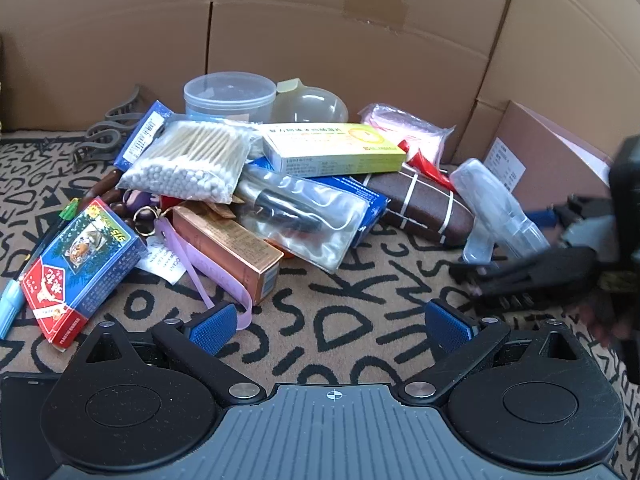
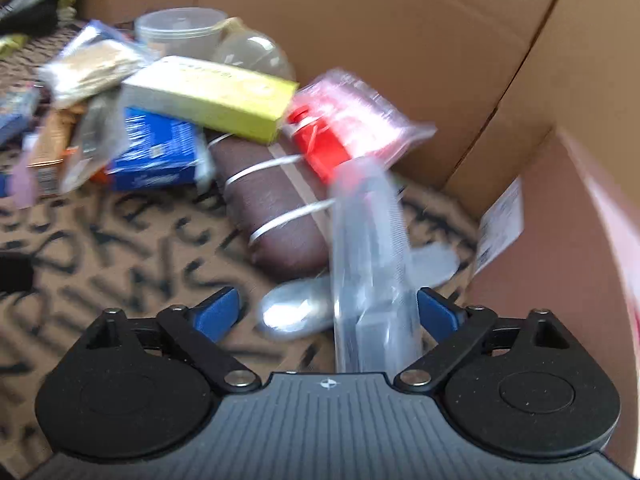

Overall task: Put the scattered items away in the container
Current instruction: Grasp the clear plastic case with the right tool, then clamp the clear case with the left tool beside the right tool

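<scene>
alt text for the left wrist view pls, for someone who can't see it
The open left claw hovers over a letter-patterned mat, facing a heap of small items: a bag of cotton swabs, a yellow-green medicine box, a playing card box and a brown pouch. Cardboard boxes stand behind; the right claw reaches in, blurred.
</scene>
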Action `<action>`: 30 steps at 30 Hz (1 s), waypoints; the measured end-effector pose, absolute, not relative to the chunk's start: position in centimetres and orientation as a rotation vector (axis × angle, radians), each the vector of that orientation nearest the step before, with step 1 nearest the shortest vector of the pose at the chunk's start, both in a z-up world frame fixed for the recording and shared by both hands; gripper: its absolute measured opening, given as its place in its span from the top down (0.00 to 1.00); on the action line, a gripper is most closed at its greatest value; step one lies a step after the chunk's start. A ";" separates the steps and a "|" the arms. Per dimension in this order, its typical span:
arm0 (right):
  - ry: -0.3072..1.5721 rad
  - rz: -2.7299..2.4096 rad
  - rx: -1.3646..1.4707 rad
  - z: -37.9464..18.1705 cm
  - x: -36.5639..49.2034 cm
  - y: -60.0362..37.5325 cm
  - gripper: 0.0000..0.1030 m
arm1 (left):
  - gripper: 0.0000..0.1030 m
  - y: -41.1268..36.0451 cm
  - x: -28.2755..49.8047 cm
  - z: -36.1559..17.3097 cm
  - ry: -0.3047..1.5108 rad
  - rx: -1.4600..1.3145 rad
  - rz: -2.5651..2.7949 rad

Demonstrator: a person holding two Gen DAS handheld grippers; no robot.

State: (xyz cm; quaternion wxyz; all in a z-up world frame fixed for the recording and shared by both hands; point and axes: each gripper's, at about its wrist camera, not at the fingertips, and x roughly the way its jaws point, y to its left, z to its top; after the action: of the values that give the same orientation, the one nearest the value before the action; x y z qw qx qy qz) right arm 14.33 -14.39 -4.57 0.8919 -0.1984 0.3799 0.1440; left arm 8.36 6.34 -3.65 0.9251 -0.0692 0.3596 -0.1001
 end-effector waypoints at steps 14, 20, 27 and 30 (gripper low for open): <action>0.745 0.526 -0.308 -4.3 2.3 -15.2 0.62 | 0.00 3.1 4.1 -2.7 0.748 -0.122 -0.290; 0.702 0.501 -0.301 -4.5 0.3 -15.8 0.62 | 0.00 0.7 3.6 -2.7 0.772 -0.146 -0.352; 0.661 0.465 -0.337 -4.6 -1.6 -16.3 0.62 | 0.00 -1.9 4.2 -1.5 0.787 -0.212 -0.369; 0.658 0.458 -0.320 -4.5 -1.7 -16.7 0.61 | 0.00 -2.5 5.5 -2.2 0.822 -0.214 -0.347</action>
State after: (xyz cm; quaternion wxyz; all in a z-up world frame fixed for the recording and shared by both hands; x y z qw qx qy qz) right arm -1.71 -16.66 -4.51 0.9083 -0.1551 0.3189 0.2219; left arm 5.46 -2.51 -2.20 0.8966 -0.1031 0.3968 -0.1676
